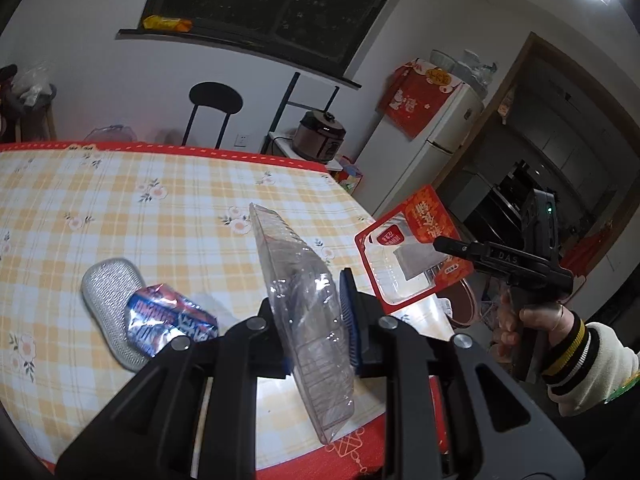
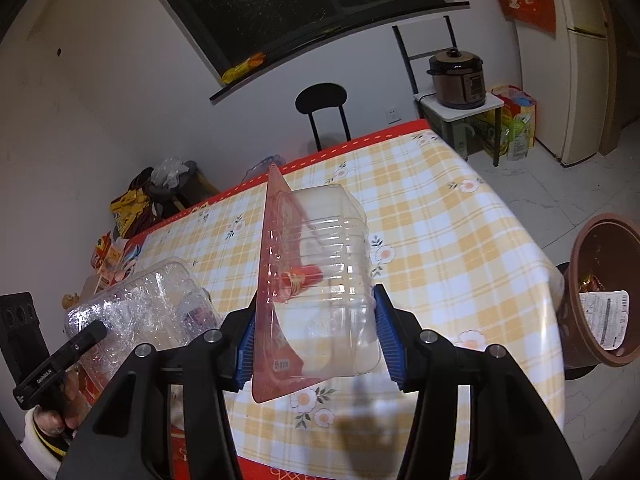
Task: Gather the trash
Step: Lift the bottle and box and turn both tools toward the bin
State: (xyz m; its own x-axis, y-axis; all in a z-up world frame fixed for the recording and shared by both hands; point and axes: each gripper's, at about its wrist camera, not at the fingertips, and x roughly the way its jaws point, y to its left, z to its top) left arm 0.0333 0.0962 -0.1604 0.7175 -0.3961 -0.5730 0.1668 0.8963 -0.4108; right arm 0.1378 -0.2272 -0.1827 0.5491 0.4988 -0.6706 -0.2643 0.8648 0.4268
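Note:
My left gripper (image 1: 316, 320) is shut on a clear ribbed plastic tray (image 1: 304, 304), held on edge above the table's near side. My right gripper (image 2: 316, 332) is shut on a red-backed clear blister pack (image 2: 316, 280), held above the table; the pack also shows in the left wrist view (image 1: 412, 248), off the table's right edge. A crumpled blue and white wrapper (image 1: 168, 320) lies on a silver scouring pad (image 1: 108, 292) on the checked tablecloth (image 1: 160, 208). A brown bin (image 2: 604, 288) with trash inside stands on the floor right of the table.
A black chair (image 2: 320, 104) stands behind the table. A rice cooker (image 2: 460, 76) sits on a small stand, bags beside it, a fridge (image 2: 580, 60) at the right. Clutter and bags lie at the table's far left (image 2: 132, 208).

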